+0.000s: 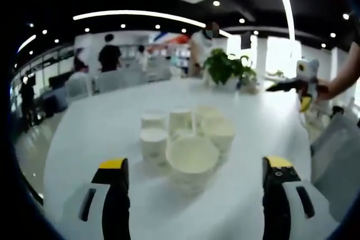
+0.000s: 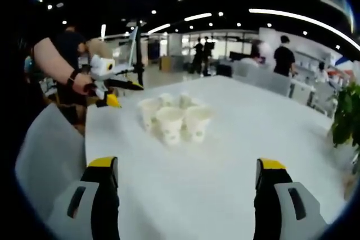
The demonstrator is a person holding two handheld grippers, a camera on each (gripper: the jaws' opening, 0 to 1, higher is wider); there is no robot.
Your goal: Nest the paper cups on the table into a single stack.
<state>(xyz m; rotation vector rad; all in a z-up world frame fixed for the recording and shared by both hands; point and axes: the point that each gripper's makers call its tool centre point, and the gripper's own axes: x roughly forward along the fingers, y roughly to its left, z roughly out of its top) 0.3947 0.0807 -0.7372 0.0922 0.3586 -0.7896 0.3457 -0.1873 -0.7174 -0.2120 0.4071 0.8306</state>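
Observation:
Several white paper cups (image 1: pixel 185 136) stand bunched together in the middle of the white table (image 1: pixel 95 133). The nearest cup (image 1: pixel 191 157) shows its open mouth, with my left gripper (image 1: pixel 196 164) open just short of it, one jaw on each side. In the right gripper view the same cups (image 2: pixel 174 117) stand further off on the table (image 2: pixel 242 139). My right gripper (image 2: pixel 187 164) is open above bare tabletop, well apart from them. A hand holds the right gripper (image 1: pixel 301 85) at the table's far right edge. The left gripper (image 2: pixel 109 85) shows by the cups, hand-held.
A potted green plant (image 1: pixel 228 67) (image 2: pixel 346 113) stands at the table's far side. A grey chair (image 1: pixel 337 155) (image 2: pixel 48 155) sits against the table edge. Chairs (image 1: pixel 121 80) and several people (image 1: pixel 109 54) fill the room beyond.

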